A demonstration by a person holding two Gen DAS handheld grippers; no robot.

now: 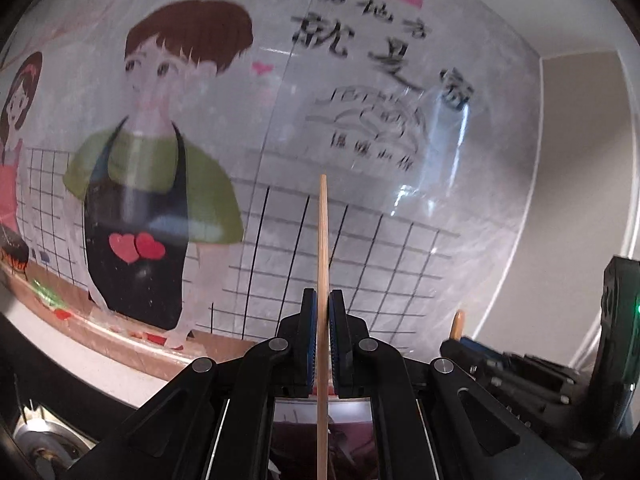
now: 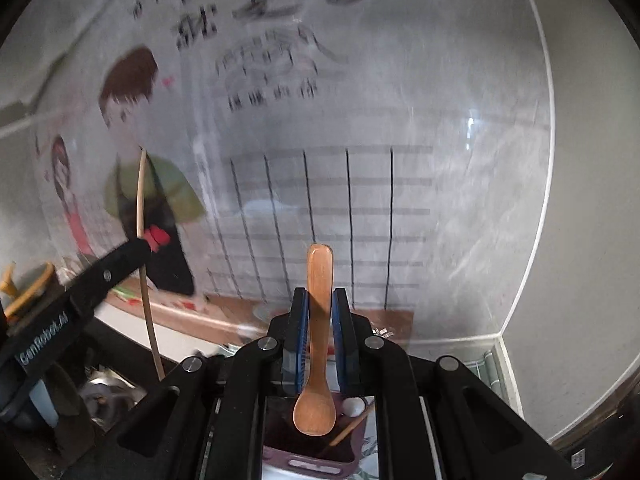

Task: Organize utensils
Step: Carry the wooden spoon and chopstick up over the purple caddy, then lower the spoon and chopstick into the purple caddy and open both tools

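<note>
Nearest in the right wrist view, the right gripper has its fingers pinching a wooden spoon by the handle, bowl hanging down toward the cam, flat handle end up past the tips. Probably held mid-handle so it stays upright & can drop bowl-first into the purple holder seen just below, thru the gripper frame; a thin stick and smth white & round already sit in it. Spoon is warm orange-brown, smooth, slightly glossy, bowl oval & shallow. In the left wrist view the left gripper has its fingers pressed nearly together on a single chopstick, pale bamboo, straight, thin, running vertical from below the frame to well above the tips. Gripped around mid-length, likely for the same reason: keeps it plumb for slotting in. The same chopstick shows at left in the right view, w/ the other tool's black arm beside it. Both utensils are in the air, not on the bench, which barely shows; left of the right view is dim clutter, can't tell what. Behind all: a glossy wall sticker w/ cartoon cook in green shirt & black apron, grid lines, handwritten script; blurred. Grey wall at far right.
</note>
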